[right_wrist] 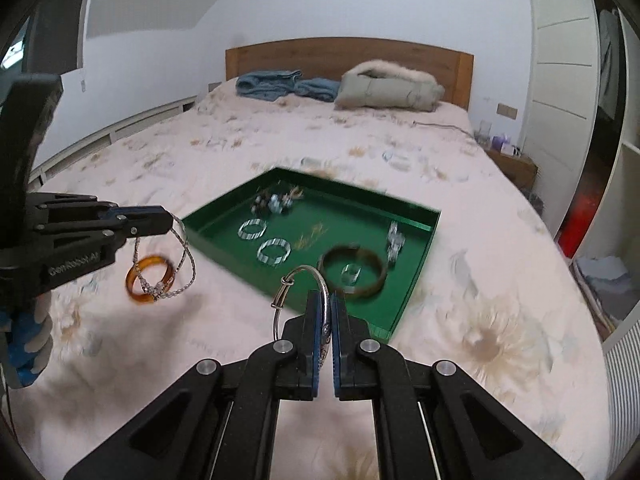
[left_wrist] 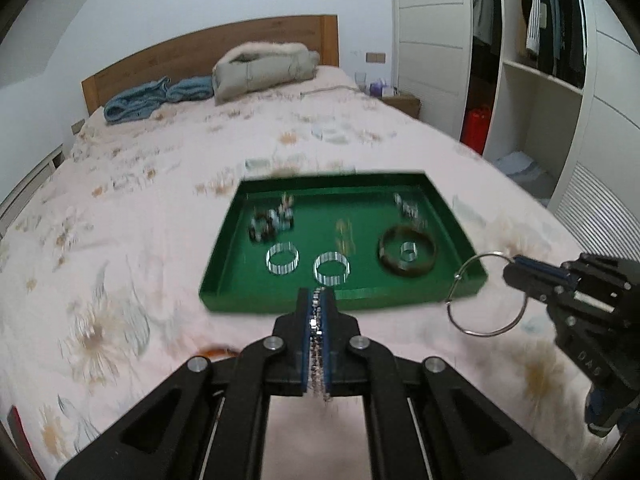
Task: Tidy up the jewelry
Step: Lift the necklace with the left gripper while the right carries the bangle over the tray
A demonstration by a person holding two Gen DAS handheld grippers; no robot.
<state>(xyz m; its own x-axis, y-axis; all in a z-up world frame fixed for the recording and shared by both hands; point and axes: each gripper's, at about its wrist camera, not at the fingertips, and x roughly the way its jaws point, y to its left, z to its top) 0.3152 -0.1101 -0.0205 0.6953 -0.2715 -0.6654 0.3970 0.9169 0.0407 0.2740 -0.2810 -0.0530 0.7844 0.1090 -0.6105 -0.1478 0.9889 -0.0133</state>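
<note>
I am carrying a silver chain clenched in the left gripper and a wire bangle clamped in the right gripper toward the green tray, aiming for bare felt, clear of the bracelets.

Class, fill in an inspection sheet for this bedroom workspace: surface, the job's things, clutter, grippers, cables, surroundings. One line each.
Surface: floral bedspread on a bed.
Job's things: green tray holding clear rings, a dark bangle and small blurred pieces; amber bangle lying on the bedspread outside the tray.
Clutter: blue clothes and a grey coat by the headboard.
Grippers: left gripper shut on a sparkly chain; right gripper shut on a silver wire bangle.
Cables: one thin cord near the far edge of the bed.
Surroundings: wooden headboard, open wardrobe.
</note>
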